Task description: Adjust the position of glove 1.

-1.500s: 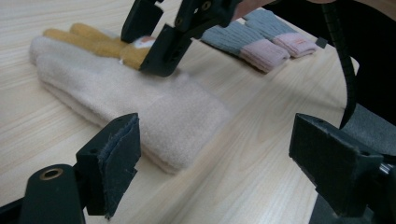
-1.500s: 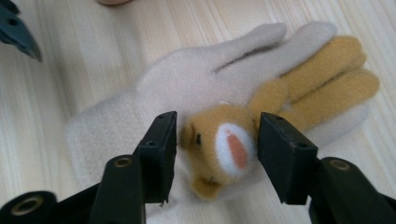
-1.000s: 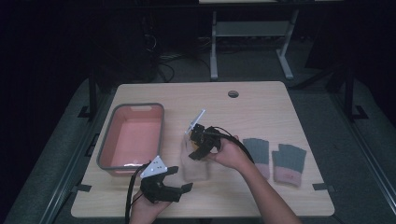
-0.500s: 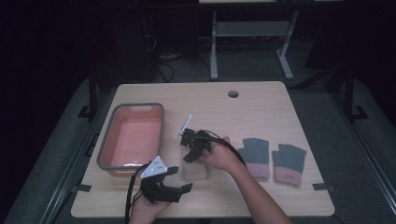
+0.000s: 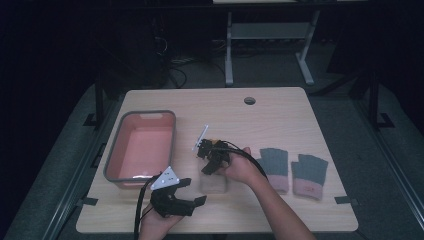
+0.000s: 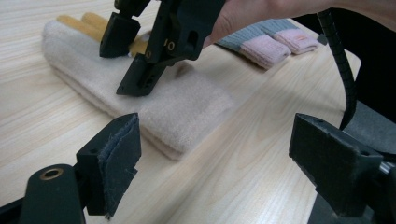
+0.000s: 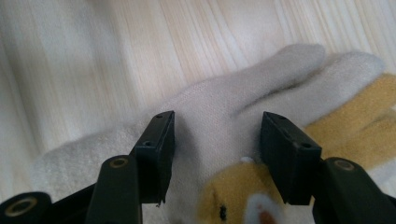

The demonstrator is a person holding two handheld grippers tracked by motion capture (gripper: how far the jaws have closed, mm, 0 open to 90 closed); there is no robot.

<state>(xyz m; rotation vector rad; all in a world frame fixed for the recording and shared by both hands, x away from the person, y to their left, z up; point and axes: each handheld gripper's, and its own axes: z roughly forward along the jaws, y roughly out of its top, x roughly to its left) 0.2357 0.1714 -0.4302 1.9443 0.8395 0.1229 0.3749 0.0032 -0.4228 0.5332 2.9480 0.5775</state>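
While the right gripper (image 7: pixel 215 154) presses down on the cream glove (image 6: pixel 154 100), its jaws have just been closing, half-wide astride the fabric, not yet pinching. The left gripper (image 6: pixel 210 172) waits wide open just beside it. Lifting remains; the pink bin (image 5: pixel 114 159) holds nothing.

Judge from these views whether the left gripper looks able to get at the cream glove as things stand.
Probably yes: the left gripper, fingers apart, faces the cream glove's near end across bare table. The right gripper only occupies its far part.

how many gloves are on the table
3: a cream glove under the right tool, and two grey-and-pink gloves, one beside the other, at the right. More could lie beneath the cream one.
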